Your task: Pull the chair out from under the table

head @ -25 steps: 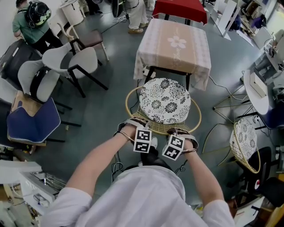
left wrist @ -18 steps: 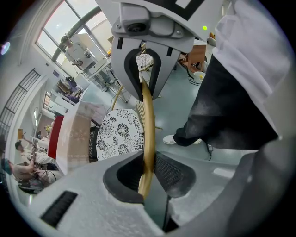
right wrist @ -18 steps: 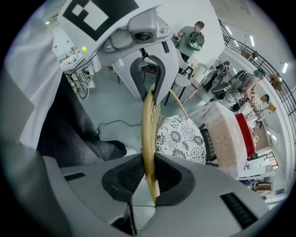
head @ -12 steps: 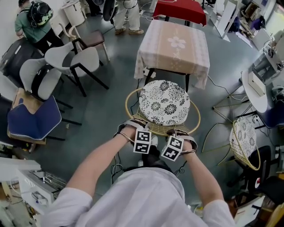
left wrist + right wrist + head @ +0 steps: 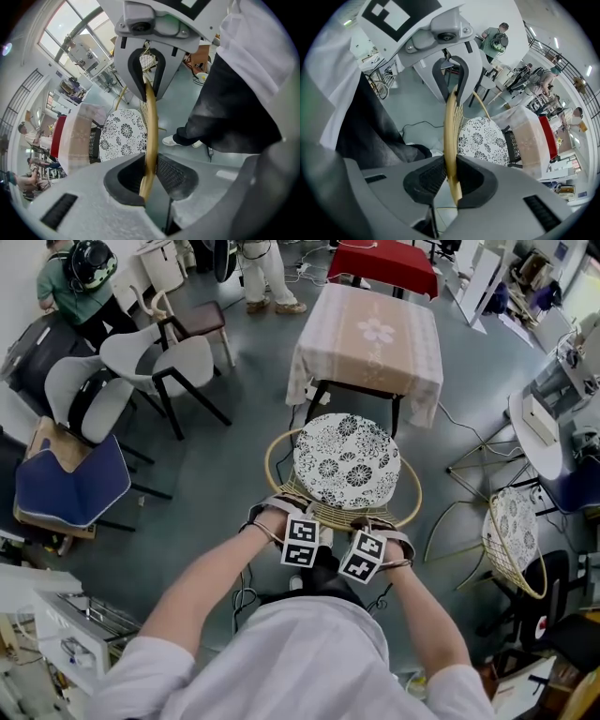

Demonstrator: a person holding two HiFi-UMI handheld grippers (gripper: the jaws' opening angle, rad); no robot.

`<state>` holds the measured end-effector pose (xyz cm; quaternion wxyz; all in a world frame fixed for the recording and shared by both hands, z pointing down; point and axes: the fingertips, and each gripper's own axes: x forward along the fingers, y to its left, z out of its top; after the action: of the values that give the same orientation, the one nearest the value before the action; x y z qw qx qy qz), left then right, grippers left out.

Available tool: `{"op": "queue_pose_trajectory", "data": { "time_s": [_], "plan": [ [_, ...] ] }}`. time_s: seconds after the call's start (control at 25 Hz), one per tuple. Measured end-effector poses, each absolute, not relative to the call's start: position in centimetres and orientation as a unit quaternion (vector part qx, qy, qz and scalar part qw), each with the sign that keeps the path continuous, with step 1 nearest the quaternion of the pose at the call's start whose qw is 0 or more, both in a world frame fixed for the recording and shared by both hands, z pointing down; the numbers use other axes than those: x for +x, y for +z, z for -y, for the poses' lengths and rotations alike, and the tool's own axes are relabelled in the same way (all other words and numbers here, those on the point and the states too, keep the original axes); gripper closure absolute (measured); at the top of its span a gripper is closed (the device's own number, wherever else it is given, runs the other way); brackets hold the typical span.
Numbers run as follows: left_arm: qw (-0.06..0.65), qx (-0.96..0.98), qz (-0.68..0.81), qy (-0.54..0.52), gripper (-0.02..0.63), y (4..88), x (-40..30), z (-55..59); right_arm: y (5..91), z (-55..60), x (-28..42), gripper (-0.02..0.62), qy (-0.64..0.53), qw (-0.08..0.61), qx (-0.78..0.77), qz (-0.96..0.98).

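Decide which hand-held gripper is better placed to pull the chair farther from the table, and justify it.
Right, marginally. The right hand-held gripper pinches the chair's back rim squarely between both pads; the left hand-held gripper holds the same rim beside it, but looks looser.

Shirt (image 5: 305, 657): white, short sleeves (image 5: 136, 669). Trousers (image 5: 234, 112): black, loose. Shoe (image 5: 174, 139): white, low.

Left gripper (image 5: 151, 174), right gripper (image 5: 449, 177): same build. Shell light grey, grainy plastic. Pads (image 5: 176, 174) black, fine ribbed face, set in rounded black cups. Dark slot (image 5: 58, 212) moulded in shell.

Housing (image 5: 423, 40) above jaws: smooth grey, rounded, one dark round screw (image 5: 446, 36).

Cube (image 5: 301, 540) on each gripper: white faces, black square markers.
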<state>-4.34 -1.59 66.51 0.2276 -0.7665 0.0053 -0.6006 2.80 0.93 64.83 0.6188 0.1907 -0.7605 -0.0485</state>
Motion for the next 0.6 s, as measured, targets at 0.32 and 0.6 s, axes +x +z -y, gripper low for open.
{"op": "queue_pose_trajectory", "data": {
  "time_s": [0.32,0.6],
  "plan": [
    [0.191,-0.782,-0.029,-0.593,0.531,66.3,-4.6,1.4,64.7,-1.0,2.5,0.543,-0.010,0.610,0.219,0.762],
    [0.134,-0.809,-0.059,-0.569,0.502,65.5,-4.1,1.1,63.9,-1.0,2.8,0.512,0.026,0.589,0.253,0.767]
  ]
}}
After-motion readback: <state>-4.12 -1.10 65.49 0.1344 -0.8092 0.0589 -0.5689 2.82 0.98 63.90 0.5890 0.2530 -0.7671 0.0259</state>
